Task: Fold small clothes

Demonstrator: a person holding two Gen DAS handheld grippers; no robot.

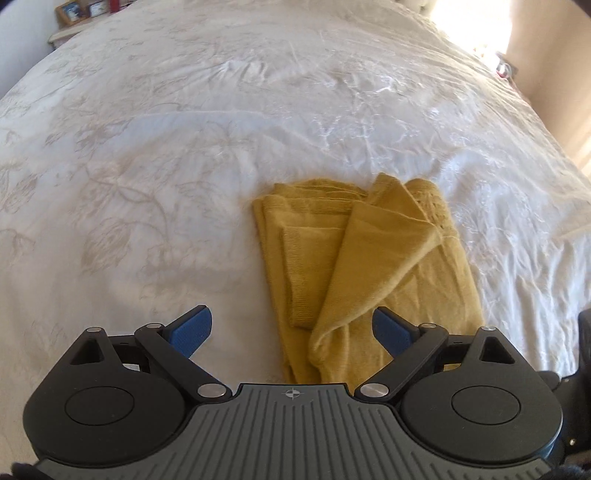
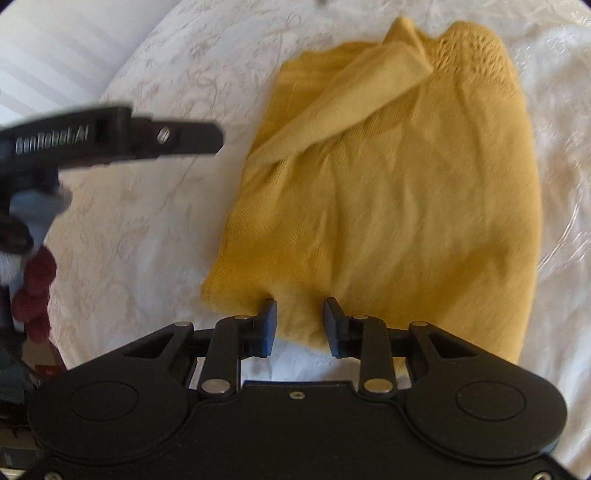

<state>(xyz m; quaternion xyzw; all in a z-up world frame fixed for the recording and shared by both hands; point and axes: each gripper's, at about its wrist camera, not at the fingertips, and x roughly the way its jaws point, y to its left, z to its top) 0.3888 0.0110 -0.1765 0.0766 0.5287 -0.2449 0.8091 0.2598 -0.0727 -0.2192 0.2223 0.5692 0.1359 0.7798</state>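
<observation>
A mustard-yellow knit garment (image 1: 369, 266) lies folded on the white bedspread (image 1: 166, 166), with one sleeve laid slantwise across its top. My left gripper (image 1: 293, 330) hovers over the garment's near end, open wide, with the cloth below and nearer its right pad (image 1: 391, 332). In the right wrist view the garment (image 2: 406, 192) fills the middle. My right gripper (image 2: 302, 325) sits at its near hem with the jaws partly apart. The hem's edge lies between the fingertips and the pads do not press it.
The blurred black body of the left gripper (image 2: 110, 138) crosses the left of the right wrist view, above a dark red fuzzy cloth (image 2: 35, 291). A nightstand with picture frames (image 1: 74, 11) stands beyond the bed's far left corner. Sunlight glares at the far right (image 1: 476, 26).
</observation>
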